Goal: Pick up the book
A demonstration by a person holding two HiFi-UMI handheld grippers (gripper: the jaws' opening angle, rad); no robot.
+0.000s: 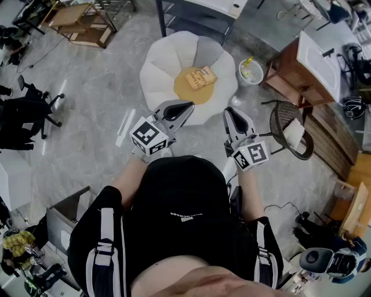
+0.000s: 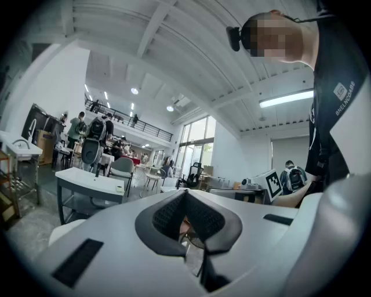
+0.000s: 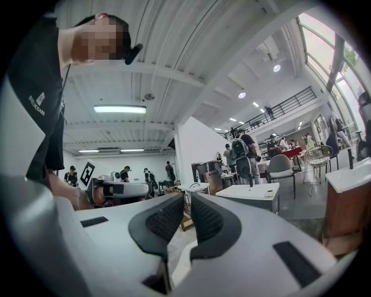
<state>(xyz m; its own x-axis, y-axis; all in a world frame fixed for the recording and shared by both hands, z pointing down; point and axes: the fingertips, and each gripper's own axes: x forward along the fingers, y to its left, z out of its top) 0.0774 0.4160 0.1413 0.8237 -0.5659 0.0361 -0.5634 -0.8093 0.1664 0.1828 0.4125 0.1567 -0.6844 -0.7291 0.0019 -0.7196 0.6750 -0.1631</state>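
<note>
The book (image 1: 200, 78), tan with dark print, lies on a round yellow cushion (image 1: 186, 91) in the middle of a white petal-shaped seat (image 1: 159, 64) on the floor. In the head view my left gripper (image 1: 188, 105) is held in front of my chest, its tips over the seat's near edge, jaws shut and empty. My right gripper (image 1: 232, 111) is beside it to the right, also shut with nothing in it. Both point level across the room in their own views: left gripper (image 2: 184, 194), right gripper (image 3: 186, 197). The book is well apart from both.
A small white bin (image 1: 250, 71) stands right of the seat. A wooden cabinet with a white top (image 1: 307, 64) and a wicker chair (image 1: 293, 136) are at the right. A dark table frame (image 1: 197, 17) is behind the seat, a black office chair (image 1: 29, 113) far left.
</note>
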